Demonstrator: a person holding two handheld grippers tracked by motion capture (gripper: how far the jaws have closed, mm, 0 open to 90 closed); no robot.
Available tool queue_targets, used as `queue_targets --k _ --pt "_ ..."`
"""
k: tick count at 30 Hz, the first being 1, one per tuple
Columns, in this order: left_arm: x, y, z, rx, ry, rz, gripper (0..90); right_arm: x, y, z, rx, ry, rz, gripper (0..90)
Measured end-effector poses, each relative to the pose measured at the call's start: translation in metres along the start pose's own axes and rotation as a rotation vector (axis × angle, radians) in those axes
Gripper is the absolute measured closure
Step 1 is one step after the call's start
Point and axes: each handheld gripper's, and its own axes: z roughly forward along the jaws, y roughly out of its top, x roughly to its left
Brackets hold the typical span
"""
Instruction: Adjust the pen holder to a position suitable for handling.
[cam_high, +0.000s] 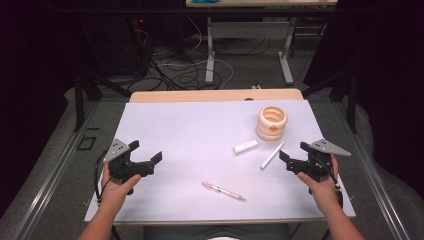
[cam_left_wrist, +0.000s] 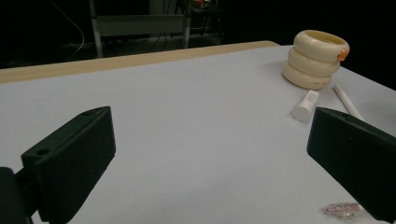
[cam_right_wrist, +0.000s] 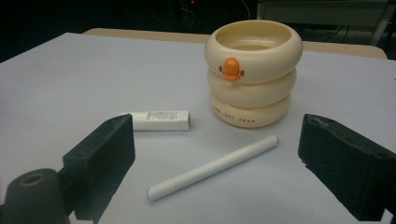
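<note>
Our right gripper hangs released, its jaws wide apart, facing the long white cylindrical stick that lies flat on the pale table sheet, near the cream ringed plastic holder. We judge this aim prepares a grasp. Our left gripper also waits unclenched, well apart.

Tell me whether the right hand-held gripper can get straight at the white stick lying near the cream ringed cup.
Probably yes. The right hand-held gripper is open, and the white stick lies flat on the pale table sheet just ahead of its jaws, with nothing between them.
</note>
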Motion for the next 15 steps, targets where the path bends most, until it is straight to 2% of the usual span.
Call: queue_targets --k 3,5,10,13,15 --pt "0.0003 0.0000 0.0002 -0.002 0.001 -0.002 1.1 -0.0003 -0.0012 -0.0009 0.024 0.001 0.004 11.1" --pt "0.0021 -0.0003 0.0005 0.003 0.004 0.013 1.1 0.0003 -0.0010 -0.0014 0.029 -0.004 0.012 11.6" --pt "0.0041 -0.0013 0.0003 0.020 0.000 -0.007 1.2 -0.0001 -0.0010 0.0015 0.028 0.005 0.015 14.5" --pt "0.0046 -0.0008 -0.0006 0.031 0.009 -0.020 1.8 0.0001 -0.0014 0.0037 0.032 -0.014 0.014 14.5" --pt "0.0051 -0.0012 -0.0004 0.046 0.021 -0.022 2.0 -0.0007 -0.0003 0.0035 0.056 -0.009 0.014 14.5"
